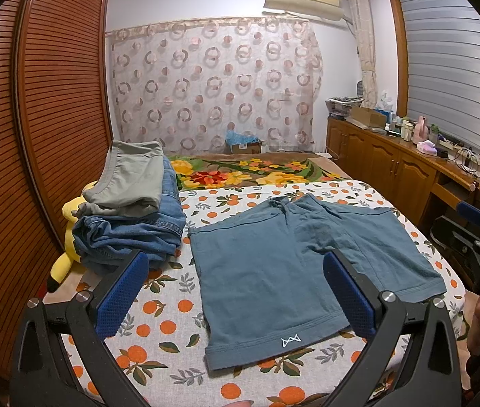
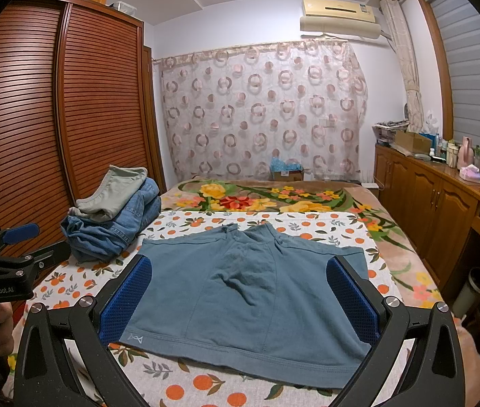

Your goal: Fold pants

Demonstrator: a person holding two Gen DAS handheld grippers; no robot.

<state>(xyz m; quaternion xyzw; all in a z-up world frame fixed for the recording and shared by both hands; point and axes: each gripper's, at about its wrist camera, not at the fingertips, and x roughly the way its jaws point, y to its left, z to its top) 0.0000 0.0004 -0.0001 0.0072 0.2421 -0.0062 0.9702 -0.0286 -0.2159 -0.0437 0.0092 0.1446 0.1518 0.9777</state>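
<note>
- Flat teal cotton shorts (image 1: 274, 271) were spread unfolded on the orange-print sheet (image 1: 172, 308).
- Left gripper (image 1: 236, 300) and right gripper (image 2: 240, 300) fingers were spread wide, holding nothing.
- Grabbing only one fabric layer was judged likely to skew the fold.

Bed (image 1: 358, 190) with blue shorts (image 1: 274, 271), folded clothes pile (image 1: 131, 224).
</note>
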